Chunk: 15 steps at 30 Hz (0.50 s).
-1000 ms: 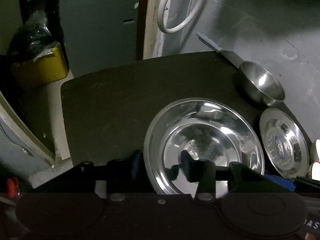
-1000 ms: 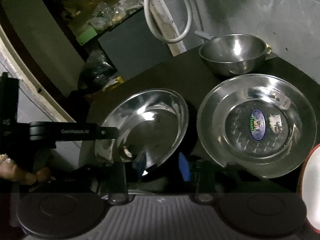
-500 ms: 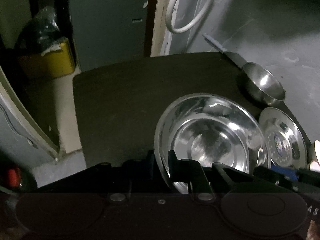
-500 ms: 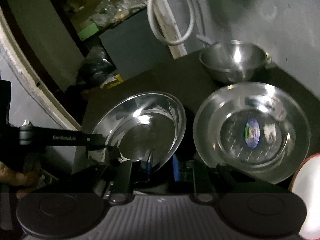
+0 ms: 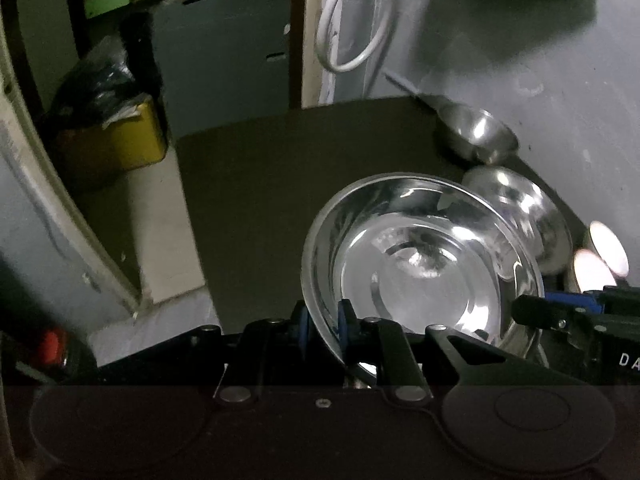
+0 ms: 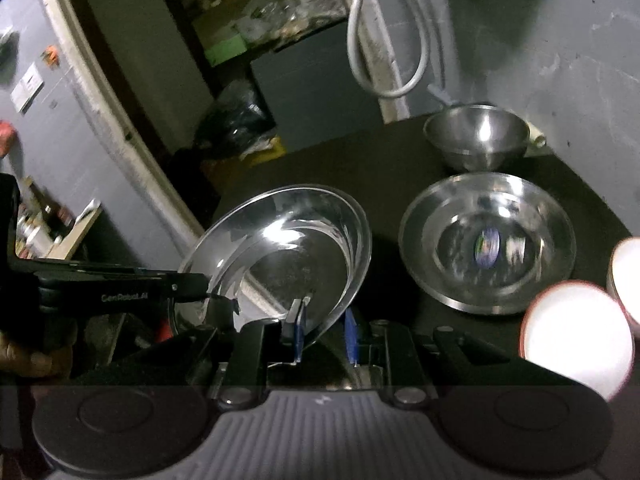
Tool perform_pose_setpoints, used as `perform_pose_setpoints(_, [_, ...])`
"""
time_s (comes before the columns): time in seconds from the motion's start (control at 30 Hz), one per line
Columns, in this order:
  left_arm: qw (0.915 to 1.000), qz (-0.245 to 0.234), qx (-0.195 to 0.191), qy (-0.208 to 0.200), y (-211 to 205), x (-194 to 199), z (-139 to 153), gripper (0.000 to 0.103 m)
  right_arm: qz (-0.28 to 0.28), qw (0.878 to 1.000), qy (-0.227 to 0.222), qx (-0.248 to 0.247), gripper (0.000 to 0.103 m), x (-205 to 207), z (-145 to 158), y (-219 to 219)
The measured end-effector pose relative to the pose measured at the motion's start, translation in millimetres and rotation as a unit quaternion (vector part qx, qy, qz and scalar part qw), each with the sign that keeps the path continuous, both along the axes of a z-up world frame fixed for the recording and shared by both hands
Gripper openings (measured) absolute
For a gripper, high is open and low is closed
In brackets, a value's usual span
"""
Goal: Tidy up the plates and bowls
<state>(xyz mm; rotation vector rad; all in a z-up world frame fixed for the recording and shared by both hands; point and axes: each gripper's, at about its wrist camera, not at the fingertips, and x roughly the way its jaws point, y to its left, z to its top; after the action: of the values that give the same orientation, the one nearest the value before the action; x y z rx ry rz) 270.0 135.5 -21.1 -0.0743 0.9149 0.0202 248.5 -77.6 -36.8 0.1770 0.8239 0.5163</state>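
A shallow steel plate is pinched at its near rim by the left tongs, whose blue pads are pressed against either face of the rim. The same plate is also gripped at its near rim by the right tongs, a blue pad being set on each side of the metal. The jaws of the left tongs have just been closing, with the rim between them. The plate is held tilted, and in the right wrist view its far edge is seen raised off the dark surface. To the right of the held plate, a second steel plate with a small label at its centre is seen lying flat on the surface, apart from the held one. Beyond that second plate, near the grey wall, a steel bowl is set upright. Two white dishes are seen at the right edge, past the second plate. Part of a hand is visible behind the left tongs.
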Motion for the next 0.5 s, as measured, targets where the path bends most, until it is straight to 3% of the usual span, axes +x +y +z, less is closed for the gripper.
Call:
perform_pose_setpoints(0.23, [0.9985,0.04,-0.033,0.015,-6,-49,-13,0.017,0.043,0.999,0.018,-0.012,0.023,-37,-3,-9])
perform_pose_setpoints(0.5, [0.9976,0.056,-0.027,0.03,-24,-64,-11,0.018,0.056,0.998,0.026,-0.004,0.023,-53,0,-24])
